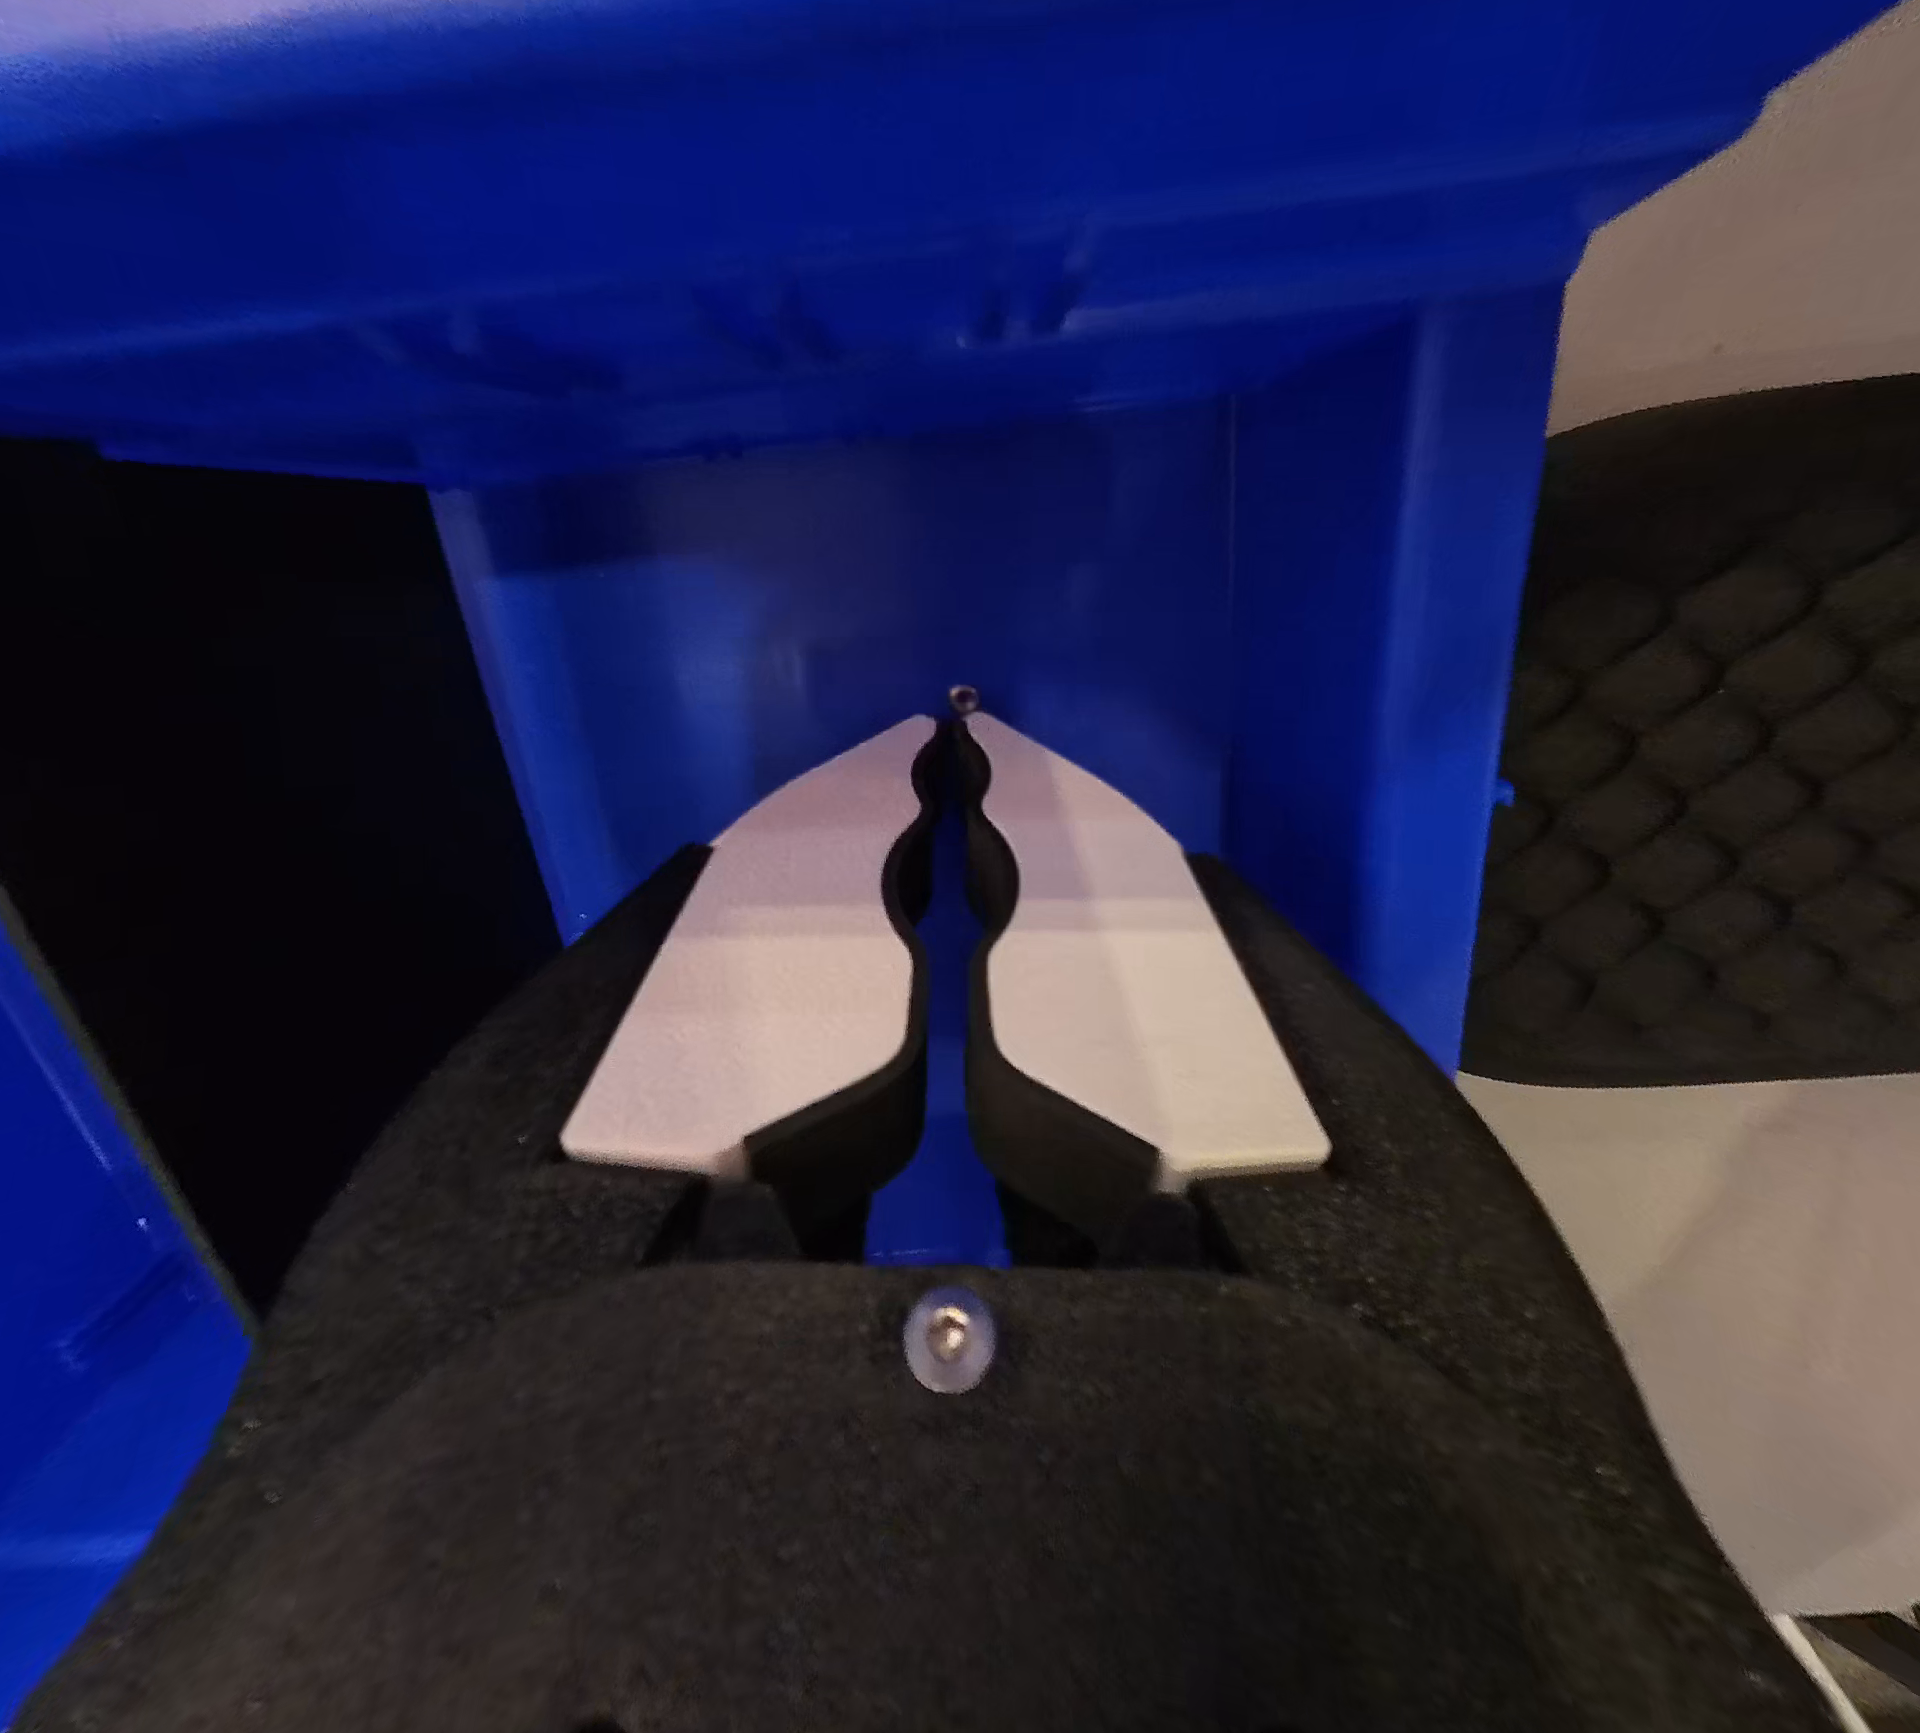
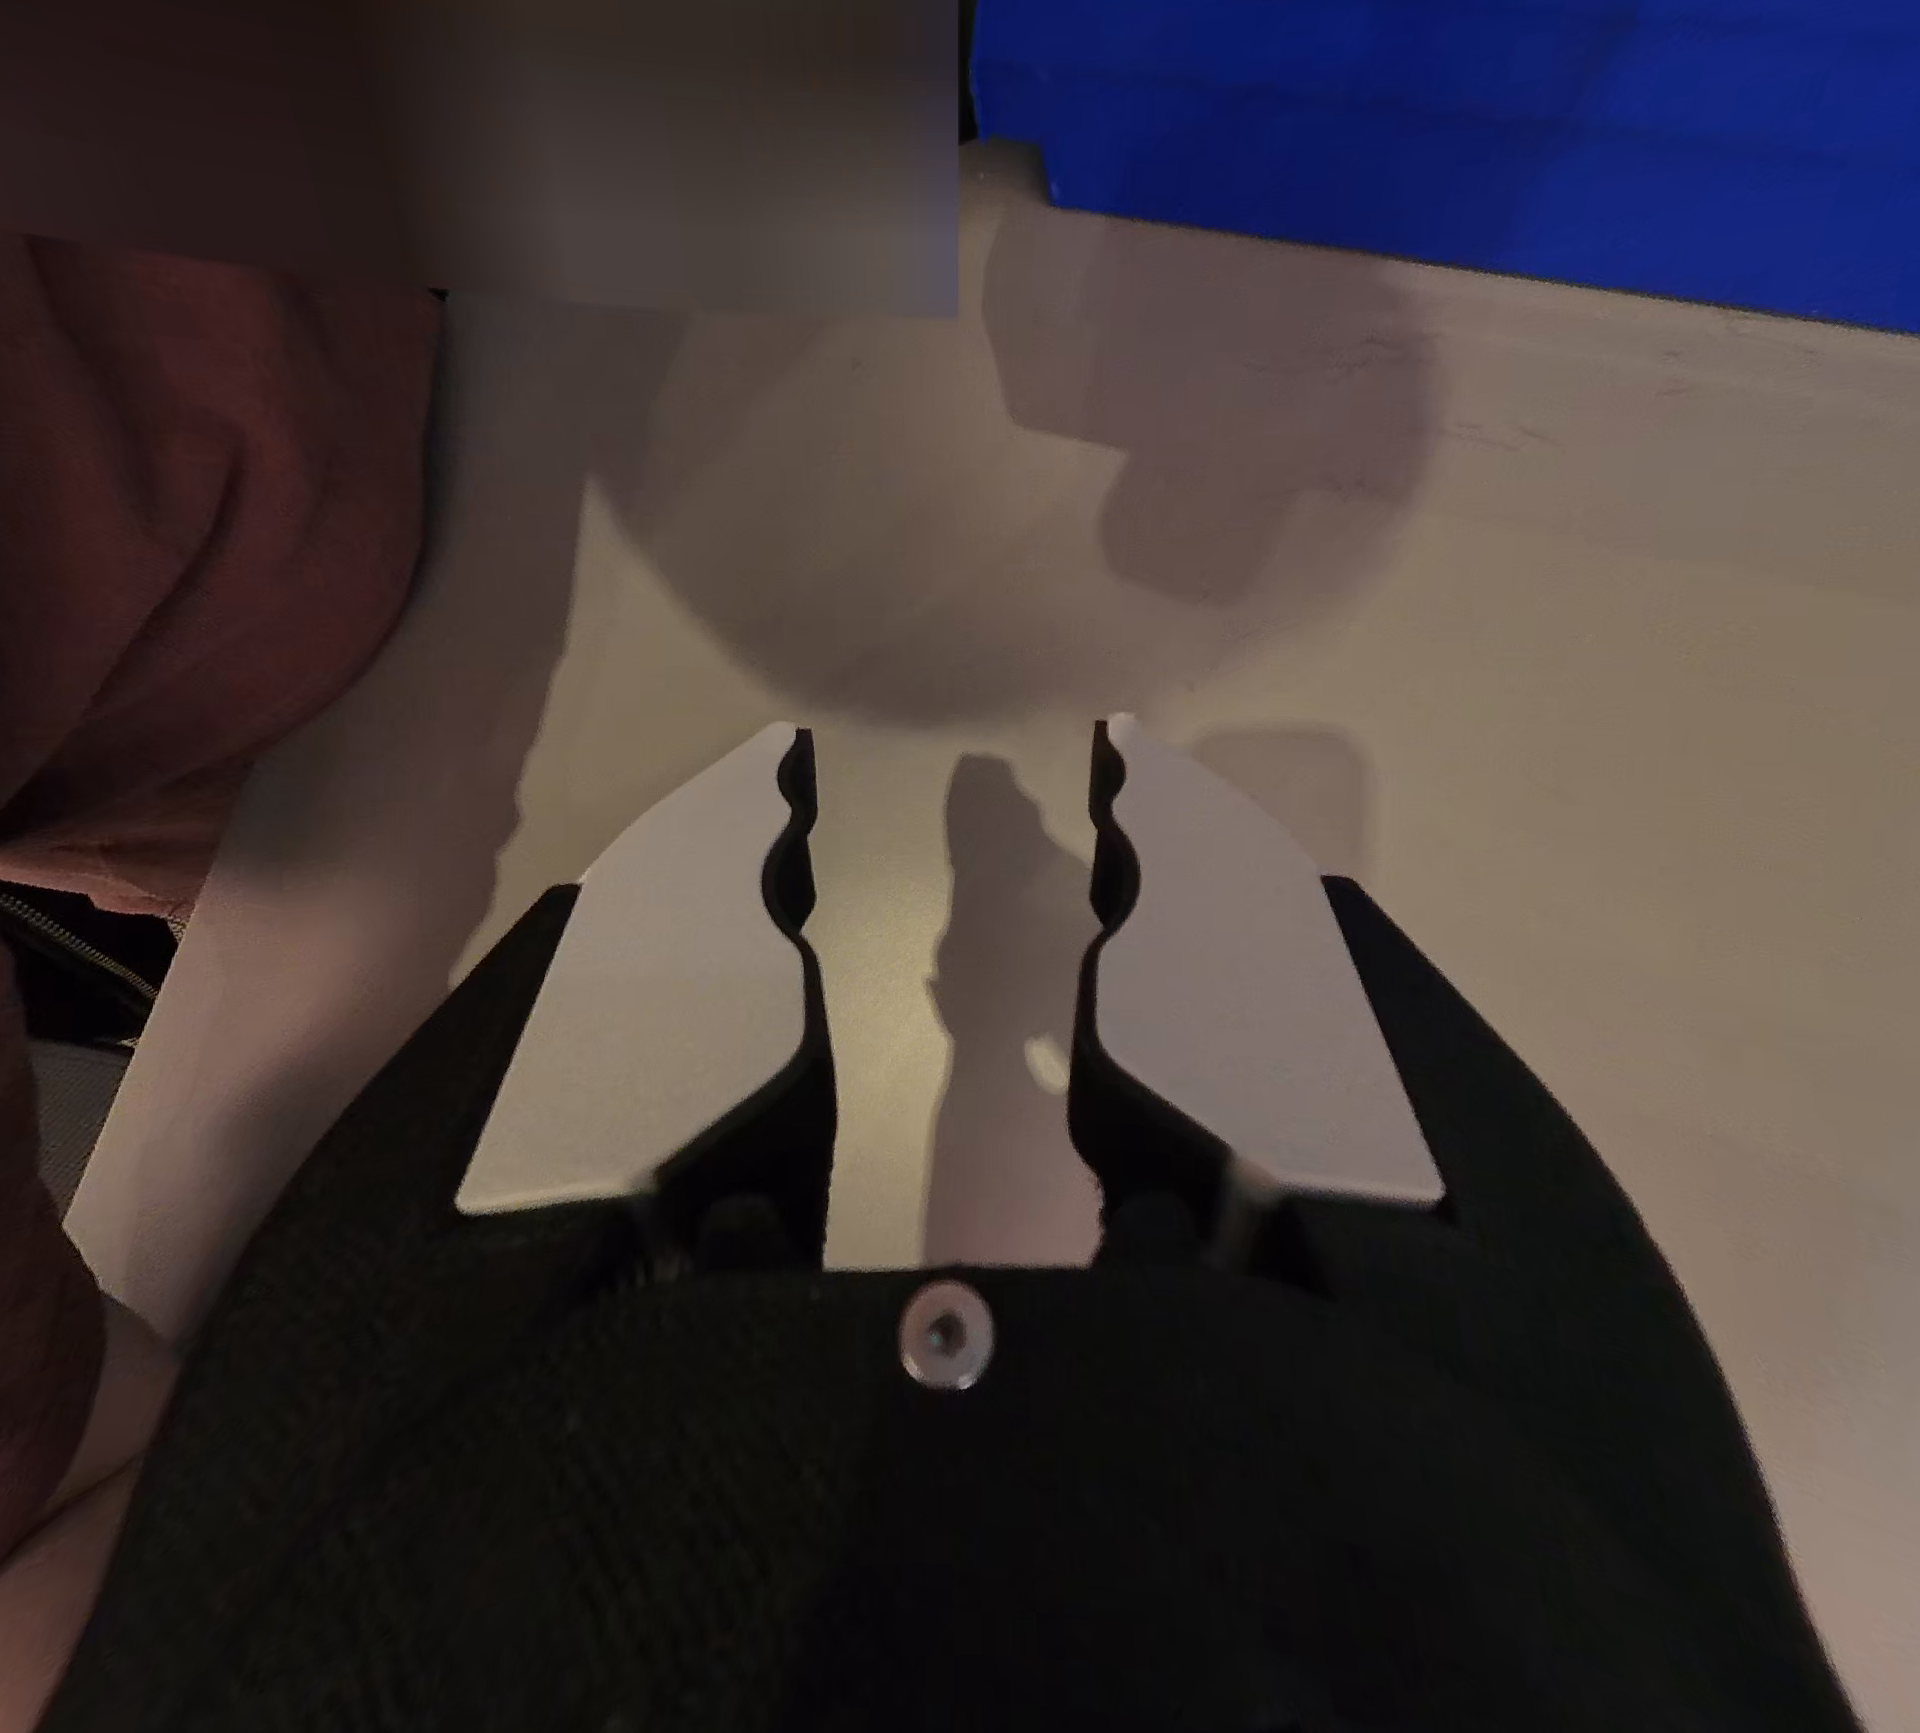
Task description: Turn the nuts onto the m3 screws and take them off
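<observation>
Left claw (image 1: 958, 723): maybe screw (image 1: 965, 698)

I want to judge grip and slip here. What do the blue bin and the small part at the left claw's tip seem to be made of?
The blue bin looks like moulded plastic with a smooth, slightly glossy finish: soft highlights and ribbed edges. The small part at the left claw tip looks metallic, grey with a bright glint, though it is too small to be sure.

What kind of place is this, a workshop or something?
Probably a workbench for small hardware: a pale table holds blue parts bins, and the left hand-held gripper pinches a tiny screw inside one bin. A black foam mat lies alongside.
</observation>
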`<state>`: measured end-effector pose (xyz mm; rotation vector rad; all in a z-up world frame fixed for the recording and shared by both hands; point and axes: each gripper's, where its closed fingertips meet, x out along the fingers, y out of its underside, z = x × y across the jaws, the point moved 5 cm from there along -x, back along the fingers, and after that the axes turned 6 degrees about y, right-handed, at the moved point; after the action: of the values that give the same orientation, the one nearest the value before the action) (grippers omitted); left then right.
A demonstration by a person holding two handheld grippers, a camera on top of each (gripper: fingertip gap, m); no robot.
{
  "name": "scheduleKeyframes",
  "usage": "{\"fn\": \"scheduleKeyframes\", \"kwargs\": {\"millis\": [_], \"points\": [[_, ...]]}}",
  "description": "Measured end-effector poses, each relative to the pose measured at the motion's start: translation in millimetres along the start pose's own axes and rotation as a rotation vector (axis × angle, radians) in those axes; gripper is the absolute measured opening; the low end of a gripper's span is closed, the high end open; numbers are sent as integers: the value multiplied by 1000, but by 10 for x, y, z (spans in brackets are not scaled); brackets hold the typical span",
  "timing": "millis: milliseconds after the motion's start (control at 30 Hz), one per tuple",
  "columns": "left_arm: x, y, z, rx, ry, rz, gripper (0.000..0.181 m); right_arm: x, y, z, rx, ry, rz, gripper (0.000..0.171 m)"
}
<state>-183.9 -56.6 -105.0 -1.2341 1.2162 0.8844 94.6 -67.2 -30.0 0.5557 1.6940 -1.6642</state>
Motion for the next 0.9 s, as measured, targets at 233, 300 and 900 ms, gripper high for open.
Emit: {"fn": "scheduleKeyframes", "kwargs": {"millis": [233, 300, 900], "points": [[-12, 68, -5, -25, -22, 2, 1, -17, 7, 10, -4, 1, 5, 52], [-17, 51, -18, -38, -17, -10, 10, -27, 4, 7, -4, 3, 3, 52], [31, -56, 20, -62, -4, -4, 14, 0, 46, 4, 3, -6, 28, 52]]}}
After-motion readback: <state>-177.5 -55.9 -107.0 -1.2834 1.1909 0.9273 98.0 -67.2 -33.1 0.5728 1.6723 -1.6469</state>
